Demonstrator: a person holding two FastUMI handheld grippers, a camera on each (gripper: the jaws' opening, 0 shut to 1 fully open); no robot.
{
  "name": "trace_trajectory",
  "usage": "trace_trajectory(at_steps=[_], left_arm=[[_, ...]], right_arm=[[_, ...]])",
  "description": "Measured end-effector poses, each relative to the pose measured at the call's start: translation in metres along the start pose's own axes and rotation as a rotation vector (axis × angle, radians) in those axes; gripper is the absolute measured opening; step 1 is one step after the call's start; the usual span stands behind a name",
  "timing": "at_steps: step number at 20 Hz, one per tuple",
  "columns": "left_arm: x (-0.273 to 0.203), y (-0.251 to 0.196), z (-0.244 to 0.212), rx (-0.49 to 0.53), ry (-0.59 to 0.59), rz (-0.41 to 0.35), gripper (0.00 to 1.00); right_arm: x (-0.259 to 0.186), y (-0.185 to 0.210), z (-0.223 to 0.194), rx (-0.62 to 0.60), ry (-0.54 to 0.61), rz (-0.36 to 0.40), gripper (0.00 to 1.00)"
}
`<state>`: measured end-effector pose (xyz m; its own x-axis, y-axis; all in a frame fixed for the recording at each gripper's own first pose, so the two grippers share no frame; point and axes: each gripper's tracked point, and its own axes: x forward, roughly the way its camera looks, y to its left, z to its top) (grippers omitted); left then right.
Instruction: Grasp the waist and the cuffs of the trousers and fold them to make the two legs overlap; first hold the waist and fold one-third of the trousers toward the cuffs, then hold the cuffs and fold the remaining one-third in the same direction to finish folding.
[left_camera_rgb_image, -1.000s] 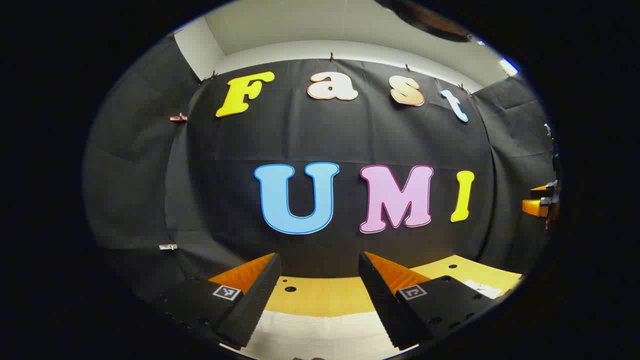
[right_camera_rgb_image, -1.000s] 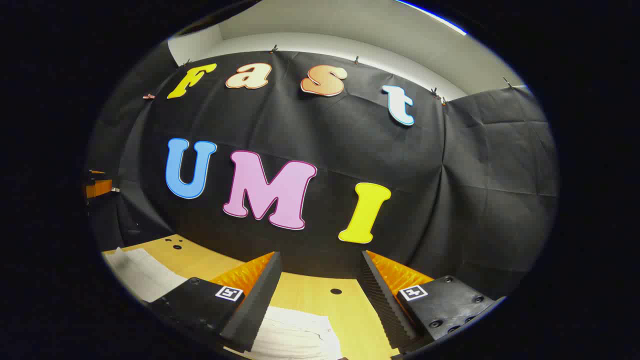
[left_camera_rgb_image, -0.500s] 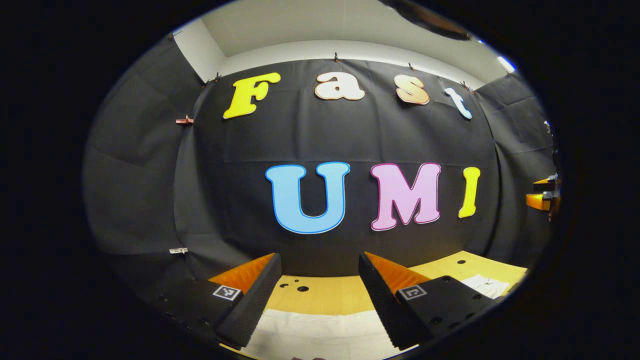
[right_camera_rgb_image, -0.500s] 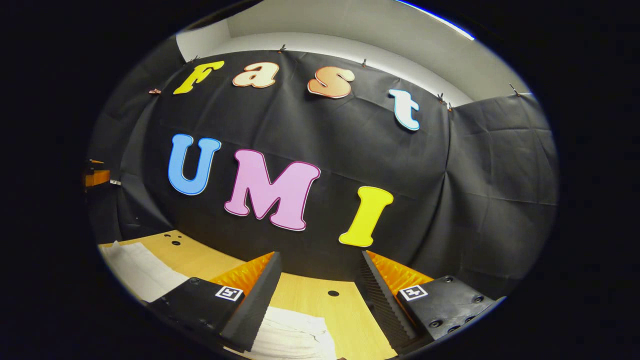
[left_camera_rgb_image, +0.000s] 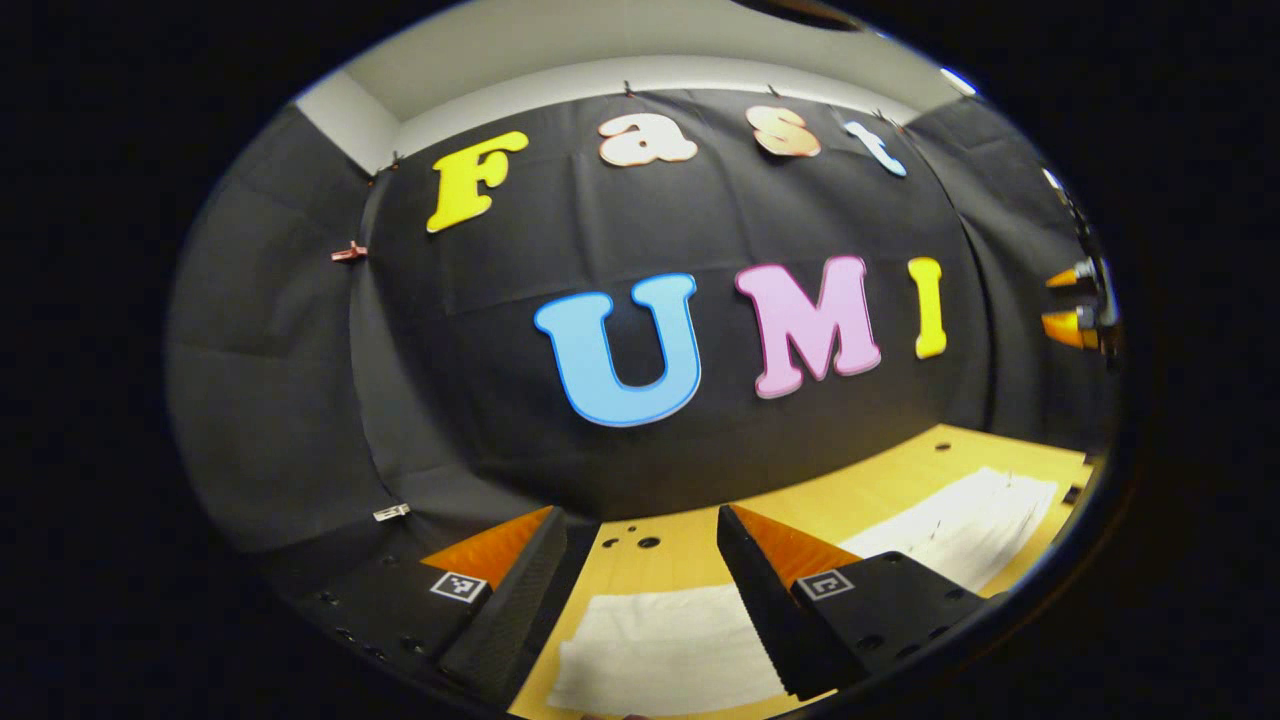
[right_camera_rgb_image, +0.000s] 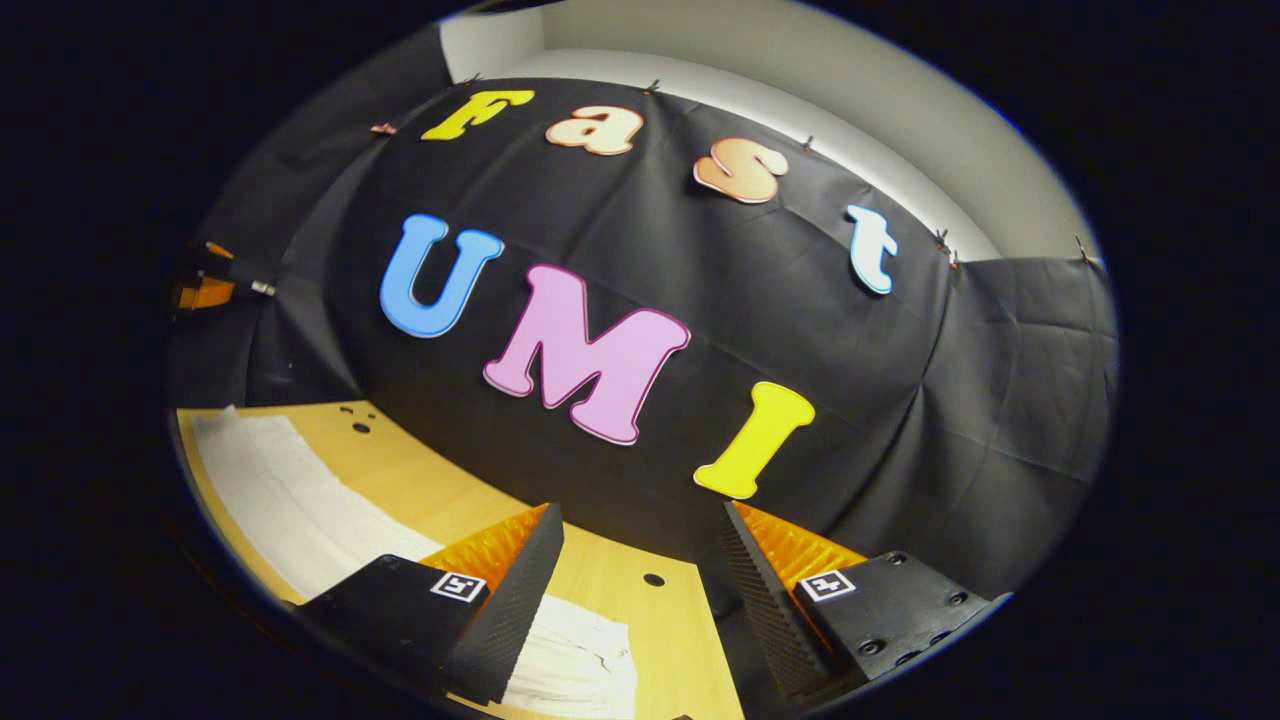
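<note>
White trousers (left_camera_rgb_image: 668, 645) lay on the wooden tabletop (left_camera_rgb_image: 850, 505), partly cut off.
Both left gripper (left_camera_rgb_image: 640, 590) and right gripper (right_camera_rgb_image: 640, 590) hovered above them, fingers apart.

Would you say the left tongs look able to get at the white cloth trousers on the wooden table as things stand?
Probably yes: the left tongs stand open, with the white cloth trousers lying flat just ahead between the fingers and nothing in between.

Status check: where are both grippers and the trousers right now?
Left gripper open, above trousers. Right gripper open, holding nothing. Trousers flat on table, not grasped. Nothing in the way.
</note>
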<state>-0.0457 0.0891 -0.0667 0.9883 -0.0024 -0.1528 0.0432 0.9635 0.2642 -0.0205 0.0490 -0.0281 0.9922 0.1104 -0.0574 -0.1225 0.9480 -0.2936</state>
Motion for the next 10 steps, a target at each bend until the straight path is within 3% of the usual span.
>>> trace_trajectory(at_steps=[4,10], left_arm=[[-0.014,0.011,-0.068,0.185,0.118,-0.066,0.96],[-0.025,0.005,-0.182,0.423,0.346,-0.232,0.96]], right_arm=[[-0.013,0.027,-0.042,-0.151,0.084,0.096,0.97],[-0.036,0.067,-0.127,-0.359,0.224,0.229,0.98]])
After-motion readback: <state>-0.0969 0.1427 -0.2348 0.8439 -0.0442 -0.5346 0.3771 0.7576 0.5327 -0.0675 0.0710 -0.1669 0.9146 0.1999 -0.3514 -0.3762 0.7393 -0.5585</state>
